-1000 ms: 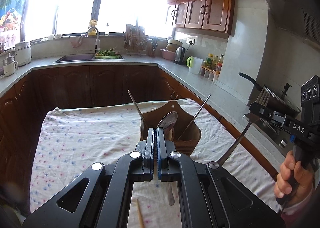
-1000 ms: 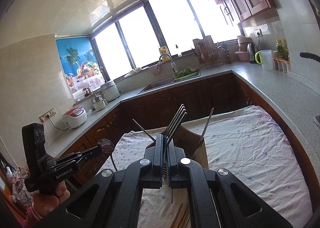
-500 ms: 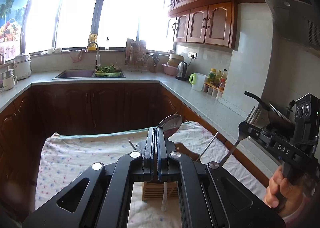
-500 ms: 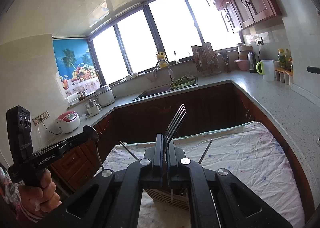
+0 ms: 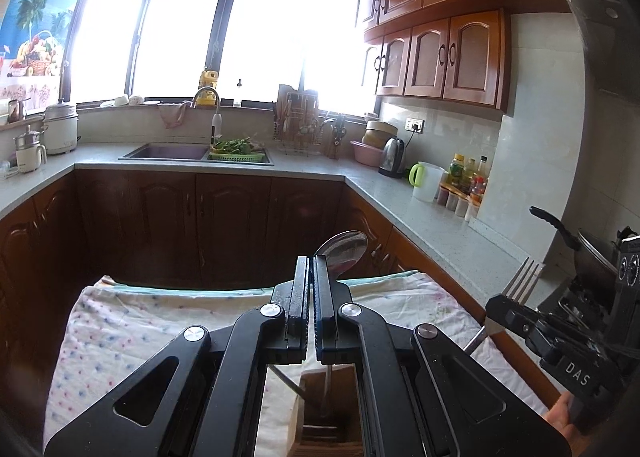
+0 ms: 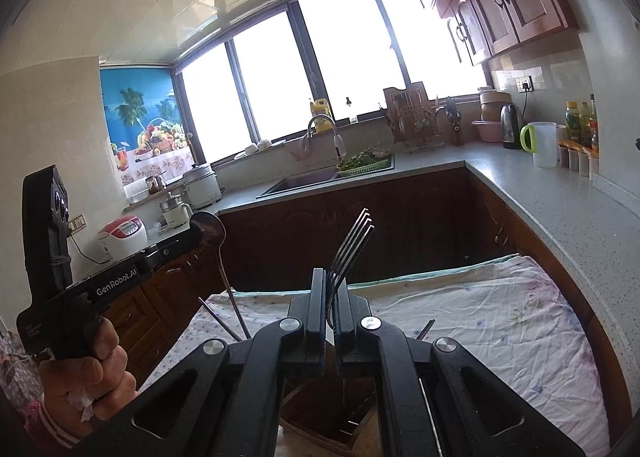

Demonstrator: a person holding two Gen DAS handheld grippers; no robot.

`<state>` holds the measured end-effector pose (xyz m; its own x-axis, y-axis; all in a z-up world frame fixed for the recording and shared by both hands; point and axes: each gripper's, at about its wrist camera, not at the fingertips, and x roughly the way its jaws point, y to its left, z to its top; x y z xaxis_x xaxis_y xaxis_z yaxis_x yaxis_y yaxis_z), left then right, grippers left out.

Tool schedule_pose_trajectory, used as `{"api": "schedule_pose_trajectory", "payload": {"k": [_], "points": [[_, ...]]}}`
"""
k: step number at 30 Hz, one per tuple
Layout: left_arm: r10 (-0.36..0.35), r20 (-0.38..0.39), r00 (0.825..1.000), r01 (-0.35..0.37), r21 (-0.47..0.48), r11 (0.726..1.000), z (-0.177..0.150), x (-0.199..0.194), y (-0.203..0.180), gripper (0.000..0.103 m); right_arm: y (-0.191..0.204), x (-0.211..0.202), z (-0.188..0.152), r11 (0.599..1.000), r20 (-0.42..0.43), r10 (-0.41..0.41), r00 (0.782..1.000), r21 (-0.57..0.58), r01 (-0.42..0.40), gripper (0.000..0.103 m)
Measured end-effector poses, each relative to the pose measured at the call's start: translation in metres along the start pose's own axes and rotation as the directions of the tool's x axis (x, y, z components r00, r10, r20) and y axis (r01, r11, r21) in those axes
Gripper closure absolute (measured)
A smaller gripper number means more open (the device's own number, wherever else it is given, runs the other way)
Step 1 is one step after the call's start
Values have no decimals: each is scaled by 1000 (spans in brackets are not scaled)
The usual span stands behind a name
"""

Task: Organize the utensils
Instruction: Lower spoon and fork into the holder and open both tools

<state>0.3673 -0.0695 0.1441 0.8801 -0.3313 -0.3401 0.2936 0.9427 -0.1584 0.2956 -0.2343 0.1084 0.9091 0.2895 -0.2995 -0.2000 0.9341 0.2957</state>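
Spoon (image 5: 343,253) and fork (image 6: 352,249): two slim, stiff metal utensils, each held upright over a wooden utensil holder (image 5: 328,409). The spoon's bowl rises above the left gripper (image 5: 311,281), whose fingers are pressed together on the upper handle; the thin shaft hangs down into the holder's open compartment. The fork's tines rise above the right gripper (image 6: 329,297), likewise clamped narrowly on the neck just below the tines, its handle pointing down toward the holder. Both pieces look light, rigid and smooth, so they are judged liable to pivot or slide between flat pads; a grip on the handle close below the head, as shown, keeps the long end free to enter a slot. The holder, which already contains other upright utensils (image 6: 218,319), stands on a flower-printed cloth (image 5: 132,325) covering the table. Kitchen counter (image 5: 448,233), sink (image 5: 168,152) and bright windows lie beyond.
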Motion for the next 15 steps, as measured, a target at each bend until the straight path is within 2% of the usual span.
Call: {"api": "schedule_pose_trajectory", "payload": {"k": [5,15], "points": [[27,-16,1000,-27,-22,999,-28,4,5,102,2,16,-28,1000,-55,-6,998,-6,6,100],[35,-112,993,-39,-29,999,-67,13,16,103,-5,36,-68,999,-159,7,987,41,-1,100]]}}
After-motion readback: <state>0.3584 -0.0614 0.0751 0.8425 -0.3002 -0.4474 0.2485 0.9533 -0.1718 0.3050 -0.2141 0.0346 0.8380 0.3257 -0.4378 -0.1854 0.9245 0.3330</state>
